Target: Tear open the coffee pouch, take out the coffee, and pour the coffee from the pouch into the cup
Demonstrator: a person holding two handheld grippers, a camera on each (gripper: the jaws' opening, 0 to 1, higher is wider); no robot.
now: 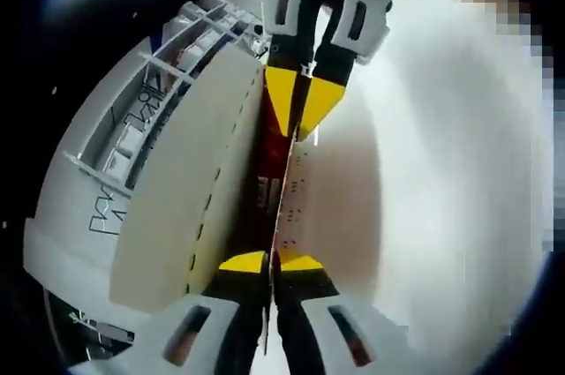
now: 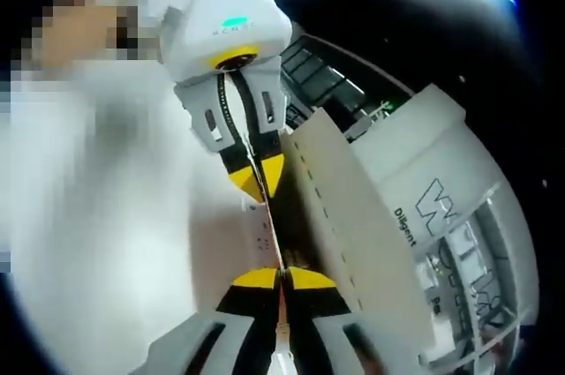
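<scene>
The coffee pouch (image 1: 275,176) is dark red with small pale print. It is held edge-on in the air between both grippers. In the left gripper view, my left gripper (image 1: 269,262) rises from the bottom, its yellow-tipped jaws shut on the pouch's near edge. My right gripper (image 1: 302,110) comes down from the top and is shut on the far edge. In the right gripper view, the pouch (image 2: 267,232) shows as a thin strip. My right gripper (image 2: 282,280) clamps its near end and my left gripper (image 2: 258,179) clamps the far end.
A person's white clothing (image 1: 441,172) is close behind the pouch on one side, also seen as white clothing (image 2: 97,216). A beige panel (image 1: 190,190) and a white wall with dark lettering (image 2: 441,207) stand on the other side.
</scene>
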